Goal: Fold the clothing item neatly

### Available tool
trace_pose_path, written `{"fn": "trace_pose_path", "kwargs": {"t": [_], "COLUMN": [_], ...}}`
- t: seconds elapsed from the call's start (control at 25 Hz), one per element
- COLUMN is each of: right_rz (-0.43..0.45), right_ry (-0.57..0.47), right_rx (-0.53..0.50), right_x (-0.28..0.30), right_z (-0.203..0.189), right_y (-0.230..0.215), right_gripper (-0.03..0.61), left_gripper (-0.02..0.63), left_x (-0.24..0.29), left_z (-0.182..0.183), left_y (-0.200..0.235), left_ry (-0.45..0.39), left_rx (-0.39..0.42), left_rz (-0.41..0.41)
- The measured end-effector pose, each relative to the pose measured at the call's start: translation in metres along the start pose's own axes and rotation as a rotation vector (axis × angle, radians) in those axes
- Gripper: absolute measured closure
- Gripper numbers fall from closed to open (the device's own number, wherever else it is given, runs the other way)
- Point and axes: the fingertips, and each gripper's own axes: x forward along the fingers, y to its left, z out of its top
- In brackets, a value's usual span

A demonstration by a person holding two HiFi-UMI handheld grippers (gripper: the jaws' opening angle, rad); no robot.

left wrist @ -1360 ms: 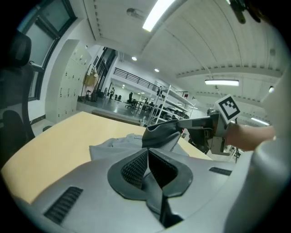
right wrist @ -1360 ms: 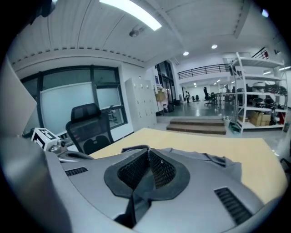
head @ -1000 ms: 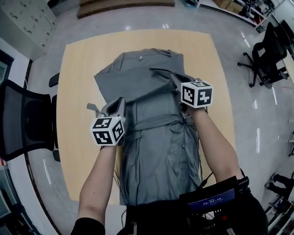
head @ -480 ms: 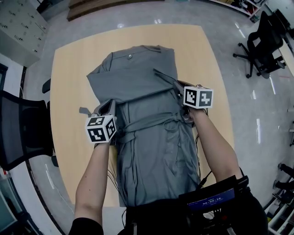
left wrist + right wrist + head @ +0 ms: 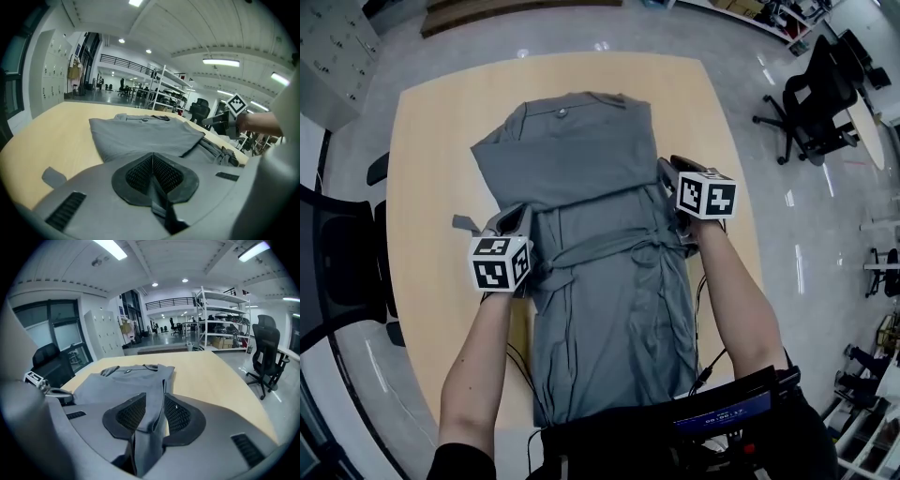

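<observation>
A grey robe (image 5: 600, 169) lies lengthwise on the desk (image 5: 431, 141). The left tongs (image 5: 517, 217) are clenched on its left edge, and the right tongs (image 5: 668, 169) are opening with its right edge between them. It looks soft, light and limp, best gripped at edges.

**Grey garment laid lengthwise, upper half folded in**

The garment (image 5: 600, 281) – plain grey, long, with a button below the collar (image 5: 572, 101) – lay flat along the middle of the pale wooden table (image 5: 431, 141). Its collar pointed to the far side and its hem reached the near edge. Across the chest a broad panel of cloth (image 5: 581, 169) was folded inward; its lower edge ran as a slanted line from the left side up to the right. Below that a waist tie (image 5: 649, 246) of the same grey crossed the body, knotted right of centre. The skirt part lay in long soft creases – narrower than the chest. A small grey tab (image 5: 464, 223) stuck out at the left edge.
</observation>
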Motion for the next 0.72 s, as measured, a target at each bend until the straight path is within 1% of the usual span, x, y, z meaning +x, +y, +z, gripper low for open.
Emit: {"fn": "trace_pose_path", "kwargs": {"t": [0.16,0.32,0.44,0.56,0.6,0.64,0.68,0.72], "right_rz": [0.044,0.044,0.085,0.092,0.102,0.117,0.131,0.139], "right_ry": [0.012,0.030,0.034,0.072,0.084,0.091,0.093,0.091], "right_rx": [-0.012,-0.072,-0.094,-0.105,-0.110,-0.113,-0.115,-0.116], "right_x": [0.033,0.063,0.078,0.089,0.091,0.092,0.092,0.091], "right_z": [0.012,0.020,0.026,0.026,0.025,0.024,0.023,0.023], "right_y": [-0.002,-0.010,-0.008,-0.013,-0.013,-0.013,-0.012,-0.012], "right_gripper": [0.462,0.460,0.462,0.463,0.468,0.498,0.549,0.555], "left_gripper": [0.615,0.615,0.615,0.615,0.615,0.614,0.614,0.615], "left_x": [-0.016,-0.027,-0.029,-0.026,-0.026,-0.025,-0.024,-0.024], "left_z": [0.000,0.011,0.022,0.028,0.028,0.027,0.026,0.024], "left_y": [-0.002,-0.009,-0.010,-0.011,-0.012,-0.012,-0.011,-0.011], "left_ry": [-0.008,-0.019,-0.044,-0.061,-0.062,-0.062,-0.060,-0.058], "left_rx": [-0.014,0.027,0.030,0.039,0.038,0.031,0.023,0.014], "left_rz": [0.028,0.039,0.054,0.067,0.069,0.072,0.076,0.083]}}
